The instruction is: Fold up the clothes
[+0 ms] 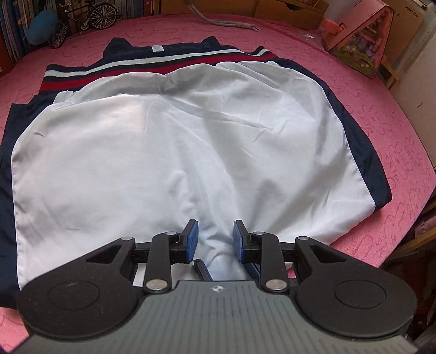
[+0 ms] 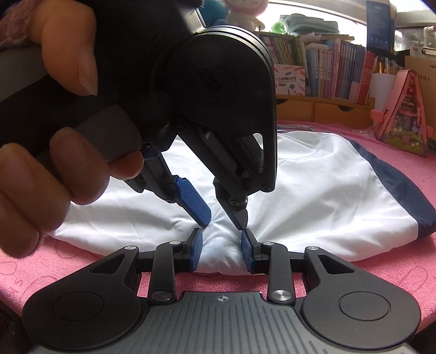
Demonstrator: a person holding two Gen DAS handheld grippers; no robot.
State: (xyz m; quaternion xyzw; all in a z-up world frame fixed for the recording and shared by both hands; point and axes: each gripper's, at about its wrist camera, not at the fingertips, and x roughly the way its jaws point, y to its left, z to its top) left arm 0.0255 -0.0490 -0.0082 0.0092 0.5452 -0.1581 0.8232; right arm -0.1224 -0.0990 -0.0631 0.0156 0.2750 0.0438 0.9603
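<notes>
A navy jacket with red and white chest stripes [image 1: 152, 65] lies on the pink cloth, its white lining [image 1: 169, 152] folded over on top. My left gripper [image 1: 215, 231] is open, its blue pads either side of a bunched ridge of white fabric at the near hem. In the right wrist view the left gripper [image 2: 224, 222] comes down from above onto the same white fabric [image 2: 313, 190]. My right gripper [image 2: 222, 239] is open, its pads either side of the same bunched hem, just below the left gripper's tips.
The pink patterned cloth [image 1: 381, 130] covers the table. A pink triangular toy house [image 1: 357, 35] stands at the back right. A model bicycle [image 1: 81, 19] and books stand at the back left. A grey cord [image 1: 226, 21] lies behind the jacket.
</notes>
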